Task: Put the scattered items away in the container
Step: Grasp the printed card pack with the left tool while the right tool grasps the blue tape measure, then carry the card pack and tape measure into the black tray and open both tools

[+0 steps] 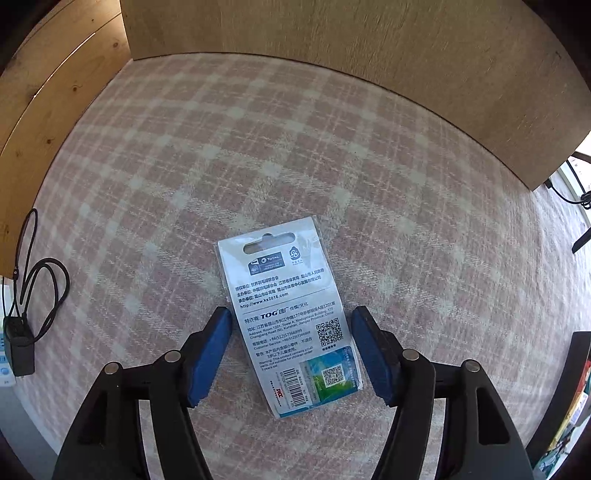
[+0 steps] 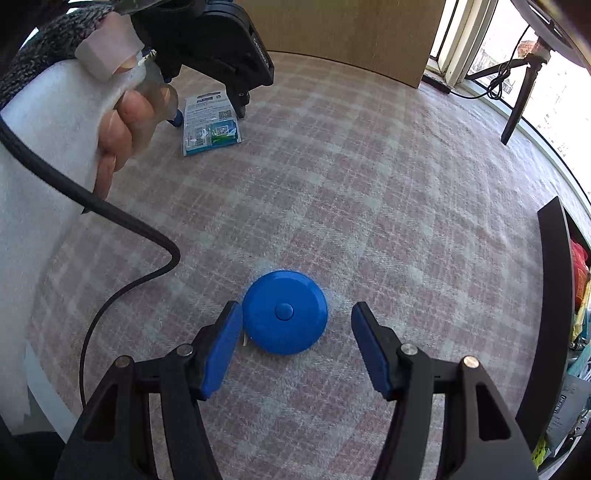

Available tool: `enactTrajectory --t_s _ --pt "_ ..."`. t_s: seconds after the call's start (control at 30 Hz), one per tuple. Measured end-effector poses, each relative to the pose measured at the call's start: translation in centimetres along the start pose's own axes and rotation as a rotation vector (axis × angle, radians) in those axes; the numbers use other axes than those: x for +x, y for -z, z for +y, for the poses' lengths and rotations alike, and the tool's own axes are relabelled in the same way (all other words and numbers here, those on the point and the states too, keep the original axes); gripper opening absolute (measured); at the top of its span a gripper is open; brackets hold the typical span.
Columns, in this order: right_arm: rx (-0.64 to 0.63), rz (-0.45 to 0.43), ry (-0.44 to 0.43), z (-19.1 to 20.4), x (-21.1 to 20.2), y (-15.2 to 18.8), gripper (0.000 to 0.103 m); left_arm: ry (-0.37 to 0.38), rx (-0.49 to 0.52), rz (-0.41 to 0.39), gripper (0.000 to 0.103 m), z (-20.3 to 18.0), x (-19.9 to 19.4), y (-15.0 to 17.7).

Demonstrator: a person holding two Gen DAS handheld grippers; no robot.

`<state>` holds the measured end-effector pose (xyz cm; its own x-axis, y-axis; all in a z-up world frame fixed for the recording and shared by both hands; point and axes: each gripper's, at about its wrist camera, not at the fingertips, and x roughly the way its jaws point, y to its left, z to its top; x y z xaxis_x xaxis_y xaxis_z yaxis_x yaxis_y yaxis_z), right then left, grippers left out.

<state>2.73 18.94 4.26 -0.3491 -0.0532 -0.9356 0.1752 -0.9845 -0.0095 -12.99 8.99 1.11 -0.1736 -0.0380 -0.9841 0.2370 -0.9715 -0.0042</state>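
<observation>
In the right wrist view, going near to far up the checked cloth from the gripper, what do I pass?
Right gripper → blue round tape measure → printed packet with the left gripper over it → wooden panel.

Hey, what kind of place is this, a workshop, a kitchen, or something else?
Most likely a room in a home, not a workshop. The items lie on a soft pink plaid cloth beside a plain wooden panel, with a bright window at one side and a charger with its cable nearby.
</observation>
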Motion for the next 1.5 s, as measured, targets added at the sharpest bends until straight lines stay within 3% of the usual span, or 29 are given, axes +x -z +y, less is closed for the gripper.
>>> enactTrajectory --t_s 0.13,0.23,0.63,0.83,1.1,1.2,1.27,1.3,1.43,1.5 --pt "0.008 0.028 -0.043 -0.5 0.4 0.0 0.06 0.011 0.009 -0.002 0.057 1.1 -0.3 0.9" --pt "-0.019 0.029 -0.019 -0.2 0.7 0.0 0.049 0.032 0.017 -0.007 0.054 2.0 -0.6 1.4" --pt "0.027 -0.025 -0.036 -1.5 -1.5 -0.6 0.048 0.061 0.007 -0.016 0.053 6.9 -1.9 5.2" --pt "0.064 -0.066 -0.03 -3.3 -3.7 -1.2 0.048 0.083 0.037 -0.047 0.053 6.7 -4.6 6.5" --pt "0.149 -0.122 -0.001 -8.0 -7.4 -1.0 0.048 0.138 0.132 -0.079 0.053 2.7 -8.9 10.7" --pt "0.191 -0.143 0.027 -12.1 -8.4 0.0 0.048 0.167 0.19 -0.09 0.053 0.1 -10.7 13.2" --pt "0.233 -0.155 0.037 -11.3 -7.5 0.9 0.048 0.187 0.232 -0.096 0.053 -1.5 -11.8 14.5" --pt "0.254 -0.162 0.043 -11.8 -7.8 1.8 0.048 0.2 0.258 -0.1 0.053 -2.0 -12.1 13.7" --pt "0.34 -0.19 0.097 -16.1 -11.5 4.7 0.048 0.247 0.358 -0.116 0.053 -8.3 -14.5 15.8" --pt "0.386 -0.201 0.12 -19.5 -11.5 6.0 0.048 0.275 0.408 -0.122 0.053 -11.1 -14.0 14.7"
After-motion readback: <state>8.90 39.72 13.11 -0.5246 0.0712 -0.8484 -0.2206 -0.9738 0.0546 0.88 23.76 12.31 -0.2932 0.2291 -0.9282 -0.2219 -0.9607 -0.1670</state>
